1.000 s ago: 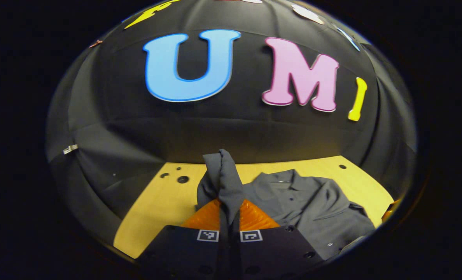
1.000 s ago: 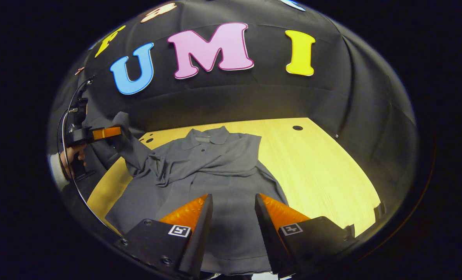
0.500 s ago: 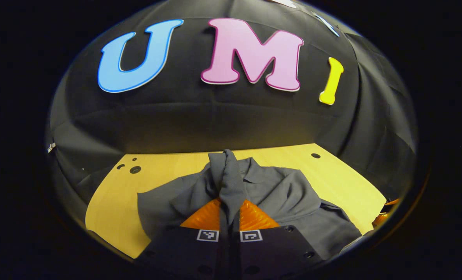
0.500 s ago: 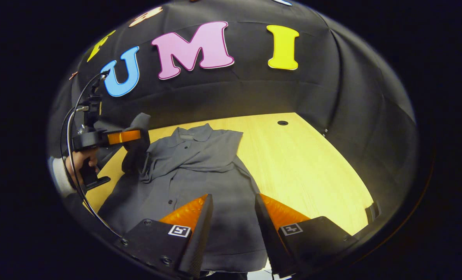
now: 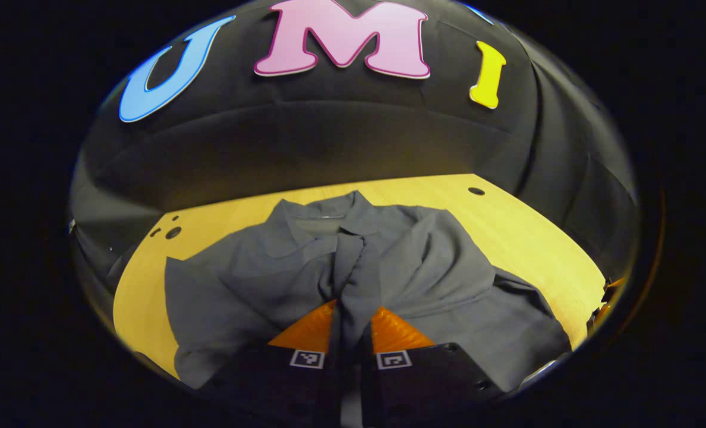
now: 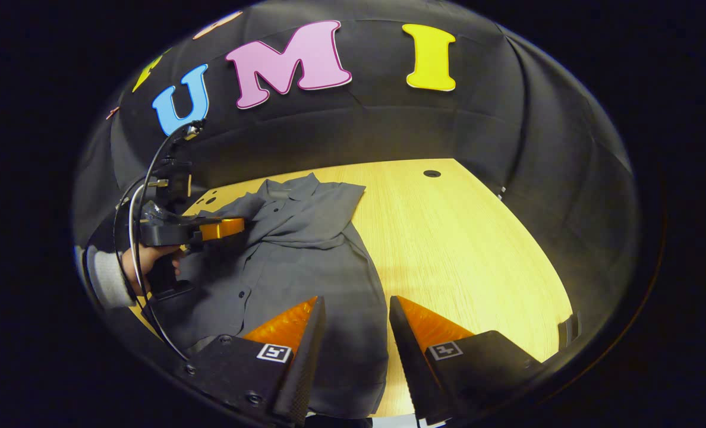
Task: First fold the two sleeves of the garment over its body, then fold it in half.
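The left gripper (image 5: pixel 351 315) is clamping the sleeve (image 5: pixel 353 279) of the soft, limp garment (image 6: pixel 305 249) — best gripped at its cuff edge — while the right gripper (image 6: pixel 356 324) is hovering, jaws apart.

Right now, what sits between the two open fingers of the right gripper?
In the right gripper view, the right gripper is open; between its fingers shows the grey shirt's lower body, lying flat on the wooden table.

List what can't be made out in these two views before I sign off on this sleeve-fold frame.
- Left gripper view: the left gripper is shut on the sleeve; the cuff end is hidden between its fingers.
- Left gripper view: the garment has its hem cut off by the gripper body and the image edge.
- Right gripper view: the right gripper covers the garment's near hem; whether it touches cloth is unclear.
- Right gripper view: the hand hides the garment's left edge.
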`<state>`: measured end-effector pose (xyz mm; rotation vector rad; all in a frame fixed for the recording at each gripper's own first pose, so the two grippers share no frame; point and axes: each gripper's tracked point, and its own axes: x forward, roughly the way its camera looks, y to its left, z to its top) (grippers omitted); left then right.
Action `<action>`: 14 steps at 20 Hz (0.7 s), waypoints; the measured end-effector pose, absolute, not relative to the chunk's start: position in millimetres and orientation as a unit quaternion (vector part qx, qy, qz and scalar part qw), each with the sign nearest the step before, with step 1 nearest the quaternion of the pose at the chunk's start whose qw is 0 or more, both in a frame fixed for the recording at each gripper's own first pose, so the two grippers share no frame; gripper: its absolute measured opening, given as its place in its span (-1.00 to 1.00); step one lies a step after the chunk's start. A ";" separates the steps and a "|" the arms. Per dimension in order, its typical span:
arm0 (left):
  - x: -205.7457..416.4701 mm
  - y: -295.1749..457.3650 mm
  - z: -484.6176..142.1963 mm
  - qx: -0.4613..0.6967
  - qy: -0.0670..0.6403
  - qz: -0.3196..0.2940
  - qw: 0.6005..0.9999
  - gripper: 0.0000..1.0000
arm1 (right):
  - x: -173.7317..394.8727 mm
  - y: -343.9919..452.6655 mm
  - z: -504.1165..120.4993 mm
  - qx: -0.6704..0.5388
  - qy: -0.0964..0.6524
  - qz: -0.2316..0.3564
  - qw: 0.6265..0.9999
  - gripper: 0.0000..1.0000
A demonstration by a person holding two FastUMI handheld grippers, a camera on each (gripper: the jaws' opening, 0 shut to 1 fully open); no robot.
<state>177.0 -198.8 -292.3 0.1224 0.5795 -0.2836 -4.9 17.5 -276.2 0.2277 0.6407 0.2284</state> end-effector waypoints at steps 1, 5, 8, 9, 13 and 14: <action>175.7 -202.9 -297.0 0.059 0.288 -0.144 0.945 -0.53 | -4.3 16.6 -278.6 0.112 0.315 0.113 0.936 0.37; 164.9 -217.0 -304.2 0.052 0.293 -0.168 0.940 0.35 | -2.1 16.4 -281.8 0.114 0.317 0.116 0.934 0.37; 148.8 -216.2 -293.4 0.068 0.272 -0.178 0.943 0.98 | -3.9 17.4 -280.0 0.117 0.317 0.116 0.934 0.37; 139.8 -213.6 -288.4 0.074 0.265 -0.183 0.944 0.93 | -5.6 17.8 -279.4 0.119 0.317 0.115 0.934 0.37; 98.1 -183.1 -268.6 0.063 0.256 -0.180 0.948 0.97 | -21.0 21.4 -277.4 0.122 0.322 0.113 0.932 0.49; 87.5 -171.6 -263.3 0.057 0.256 -0.174 0.949 0.97 | -26.8 21.8 -276.8 0.121 0.324 0.112 0.932 0.42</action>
